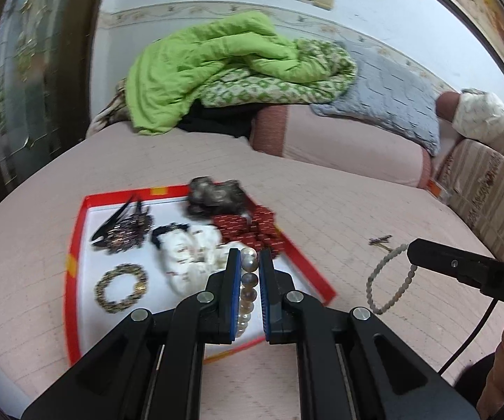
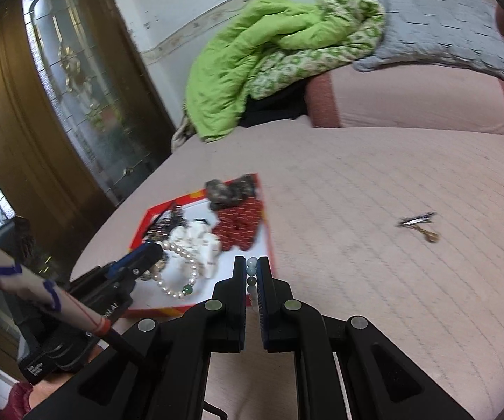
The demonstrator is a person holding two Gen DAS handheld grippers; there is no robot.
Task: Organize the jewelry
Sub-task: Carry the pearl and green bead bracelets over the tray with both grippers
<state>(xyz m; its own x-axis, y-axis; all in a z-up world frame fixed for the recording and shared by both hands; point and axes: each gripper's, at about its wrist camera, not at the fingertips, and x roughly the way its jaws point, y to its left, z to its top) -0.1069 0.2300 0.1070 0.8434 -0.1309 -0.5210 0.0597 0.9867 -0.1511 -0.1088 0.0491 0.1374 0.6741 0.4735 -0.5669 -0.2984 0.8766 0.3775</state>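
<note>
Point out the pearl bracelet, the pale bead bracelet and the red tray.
pearl bracelet [image 1: 250,262], left wrist view, large top pearl.
pale bead bracelet [image 1: 374,273], left wrist view, hanging loop's left side.
red tray [image 2: 147,217], right wrist view, rim's left corner.

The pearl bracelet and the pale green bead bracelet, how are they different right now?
The pearl bracelet has big white pearls; the pale bead bracelet has smaller grey-green beads. The left gripper holds the pearls over the red tray; the right gripper holds the other over the bedspread. Both are loops dangling from shut grippers.

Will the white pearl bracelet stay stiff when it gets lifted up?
Probably not. The white pearl bracelet droops in a loop from the left gripper, so it looks floppy. Its round, shiny beads may roll and slip.
</note>
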